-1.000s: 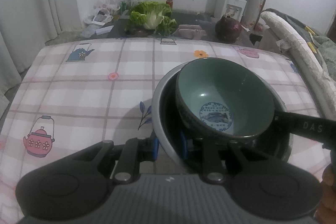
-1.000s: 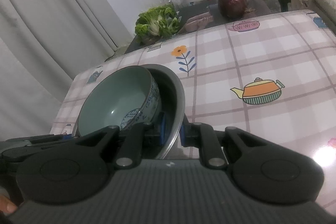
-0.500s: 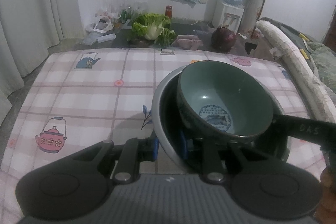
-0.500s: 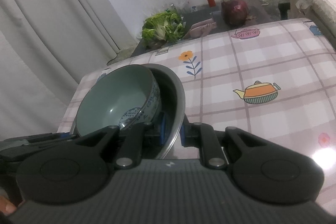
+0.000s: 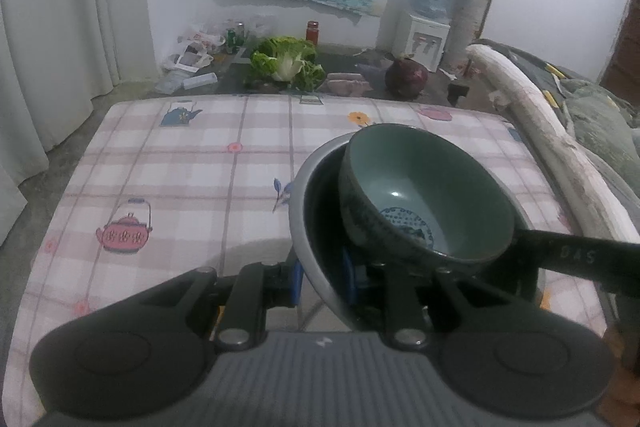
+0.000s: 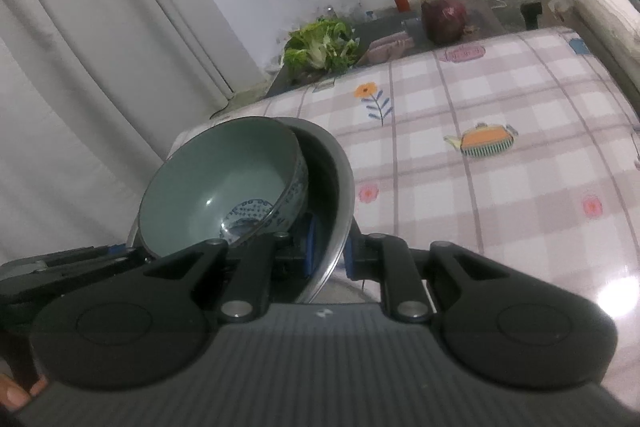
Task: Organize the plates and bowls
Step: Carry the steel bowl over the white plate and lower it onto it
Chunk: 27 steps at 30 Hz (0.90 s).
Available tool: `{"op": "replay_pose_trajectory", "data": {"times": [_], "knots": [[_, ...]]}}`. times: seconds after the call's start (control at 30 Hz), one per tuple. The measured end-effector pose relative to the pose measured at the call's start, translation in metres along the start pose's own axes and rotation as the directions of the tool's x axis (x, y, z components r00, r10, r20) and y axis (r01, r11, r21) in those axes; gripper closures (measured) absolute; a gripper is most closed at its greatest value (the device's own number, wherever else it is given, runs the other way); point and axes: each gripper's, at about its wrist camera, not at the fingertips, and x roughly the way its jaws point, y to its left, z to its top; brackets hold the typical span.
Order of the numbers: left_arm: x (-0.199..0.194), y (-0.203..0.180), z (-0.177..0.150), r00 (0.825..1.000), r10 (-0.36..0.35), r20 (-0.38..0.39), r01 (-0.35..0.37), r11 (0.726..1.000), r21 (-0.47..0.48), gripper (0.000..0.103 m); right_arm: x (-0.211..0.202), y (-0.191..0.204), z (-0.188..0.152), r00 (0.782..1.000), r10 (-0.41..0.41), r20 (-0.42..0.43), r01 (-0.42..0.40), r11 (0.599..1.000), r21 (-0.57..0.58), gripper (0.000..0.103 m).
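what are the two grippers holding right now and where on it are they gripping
Both hold the metal bowl by its rim: the left gripper on one side, the right gripper on the opposite. The green bowl sits inside it.

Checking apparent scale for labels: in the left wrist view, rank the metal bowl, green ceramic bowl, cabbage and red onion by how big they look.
1. metal bowl
2. green ceramic bowl
3. cabbage
4. red onion
The bowls are much nearer the camera, so true sizes are unsure.

Each tool has a grey ribbed housing at the base with a small white mark at its centre. Two matte black rounded lobes, each with a shallow circular recess, flank it. Black linkage arms carry silver pivot screws. The left tool (image 5: 322,285) and right tool (image 6: 328,253) both end in blue pads. White lettering marks one black finger.
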Motion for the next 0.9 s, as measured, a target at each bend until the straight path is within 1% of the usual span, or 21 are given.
{"op": "replay_pose_trajectory", "data": {"times": [0.27,0.53,0.7,0.9], "knots": [[-0.016,0.001,-0.038,1.000,-0.017,-0.025,0.018,1.000,0.021,0.082,-0.024,0.005,-0.039,0.999,-0.017,-0.035,0.017,1.000,0.002,0.088],[-0.014,0.004,-0.072,0.996,-0.023,-0.082,0.024,1.000,0.020,0.082,-0.022,0.001,-0.078,0.995,-0.029,-0.092,0.031,0.999,0.020,0.088],[-0.008,0.005,-0.082,0.993,-0.030,-0.117,0.032,0.999,0.014,0.082,-0.014,-0.007,-0.094,0.992,-0.036,-0.123,0.042,0.998,0.041,0.088],[0.000,0.001,-0.086,0.990,-0.035,-0.138,0.038,0.999,0.020,0.082,-0.011,-0.012,-0.097,0.991,-0.048,-0.125,0.054,0.998,0.045,0.088]]}}
